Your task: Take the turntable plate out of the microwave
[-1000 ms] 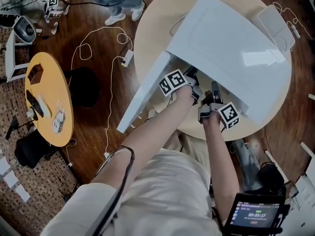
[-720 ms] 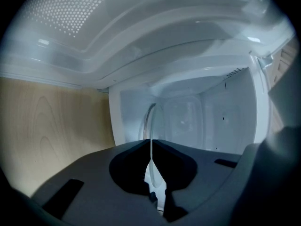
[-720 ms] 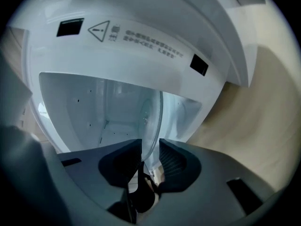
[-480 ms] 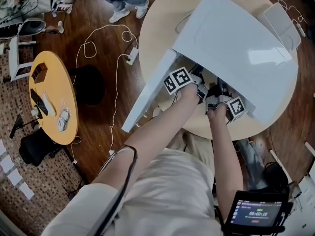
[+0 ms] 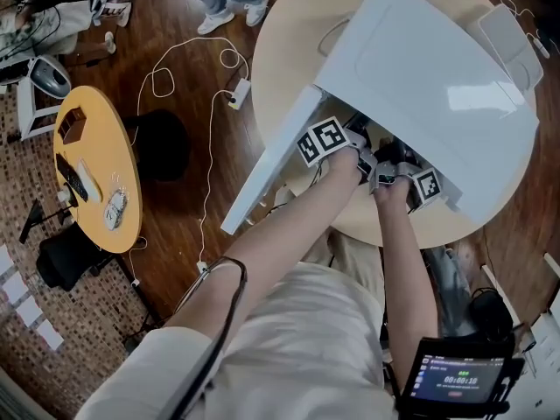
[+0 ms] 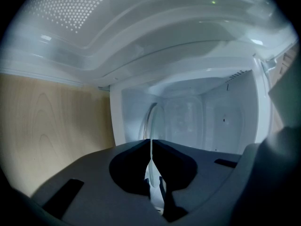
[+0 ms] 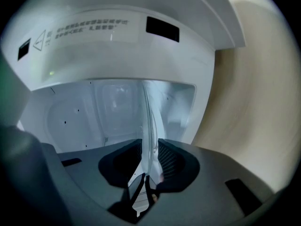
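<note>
The white microwave [image 5: 429, 68] stands on a round light table [image 5: 280, 51] with its door [image 5: 271, 160] swung open to the left. Both grippers reach into the opening. My left gripper [image 6: 150, 142] is shut on the rim of the clear glass turntable plate [image 6: 153, 119], which shows edge-on inside the cavity. The right gripper [image 7: 149, 147] has the same plate [image 7: 146, 114] between its jaws; they stand apart, with a gap beside the glass. In the head view the left gripper [image 5: 350, 151] and right gripper [image 5: 398, 171] sit side by side, and the plate is hidden.
A flat white device [image 5: 507, 38] lies on the table behind the microwave. On the wood floor are cables and a power strip [image 5: 238, 93]. A small yellow table [image 5: 92, 169] with small items stands at the left. Another person's feet show at the top.
The right gripper has rolled and sunk a little, going further into the microwave opening. The left gripper has kept its hold and place.
</note>
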`<state>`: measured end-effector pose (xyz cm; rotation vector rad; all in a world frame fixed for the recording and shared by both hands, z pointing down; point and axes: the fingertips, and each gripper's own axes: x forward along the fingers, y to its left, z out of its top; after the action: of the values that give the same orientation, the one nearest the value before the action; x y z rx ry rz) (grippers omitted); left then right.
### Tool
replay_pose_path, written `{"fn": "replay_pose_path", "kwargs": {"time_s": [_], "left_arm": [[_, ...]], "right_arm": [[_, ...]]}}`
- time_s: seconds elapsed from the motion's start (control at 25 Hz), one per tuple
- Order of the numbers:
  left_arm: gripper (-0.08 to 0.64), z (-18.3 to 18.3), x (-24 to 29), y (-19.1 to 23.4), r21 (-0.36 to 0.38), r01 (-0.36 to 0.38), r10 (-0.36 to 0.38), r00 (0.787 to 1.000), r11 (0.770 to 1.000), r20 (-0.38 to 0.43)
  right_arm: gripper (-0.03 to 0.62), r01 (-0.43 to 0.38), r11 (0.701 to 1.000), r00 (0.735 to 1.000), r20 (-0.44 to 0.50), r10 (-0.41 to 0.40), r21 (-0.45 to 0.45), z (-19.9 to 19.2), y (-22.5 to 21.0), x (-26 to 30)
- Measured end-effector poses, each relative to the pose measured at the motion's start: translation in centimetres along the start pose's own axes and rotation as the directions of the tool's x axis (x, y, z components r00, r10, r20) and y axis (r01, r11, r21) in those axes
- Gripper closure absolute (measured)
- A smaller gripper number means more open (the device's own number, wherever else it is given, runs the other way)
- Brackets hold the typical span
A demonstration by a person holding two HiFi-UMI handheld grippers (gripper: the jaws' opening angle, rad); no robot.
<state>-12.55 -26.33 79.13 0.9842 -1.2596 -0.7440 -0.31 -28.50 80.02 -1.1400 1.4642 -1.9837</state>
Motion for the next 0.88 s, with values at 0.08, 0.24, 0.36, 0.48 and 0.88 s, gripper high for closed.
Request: {"fn": "replay_pose_path", "kwargs": {"time_s": [0.08,0.24,0.36,0.48,0.88], "left_arm": [[0.537,0.1,0.0,-0.2,0.003,0.0,0.0,1.0,1.0,-0.002],[0.537,-0.1,-0.1,-0.2,0.003,-0.003,0.003,1.0,1.0,-0.006],[0.537,-0.2,-0.2,-0.4,0.004,-0.001,0.001,1.0,1.0,-0.012],[0.536,-0.2,-0.2,-0.8,0.007,0.006,-0.006,1.0,1.0,-0.014],[0.534,-0.1,-0.1,-2.0,0.024,0.059,-0.059,0.998,0.998,-0.014]], "right_arm": [[0.494,-0.005,1.0,1.0,0.021,0.005,0.007,0.4,0.3,0.1],[0.495,-0.013,1.0,0.998,0.054,0.012,0.018,1.0,0.5,0.3],[0.548,-0.002,1.0,0.998,0.069,0.001,0.01,1.4,-0.2,0.2],[0.554,-0.027,1.0,0.998,0.063,0.027,-0.005,1.1,0.6,0.1],[0.557,-0.104,0.993,0.993,0.042,0.106,-0.048,0.9,2.2,-0.2]]}}
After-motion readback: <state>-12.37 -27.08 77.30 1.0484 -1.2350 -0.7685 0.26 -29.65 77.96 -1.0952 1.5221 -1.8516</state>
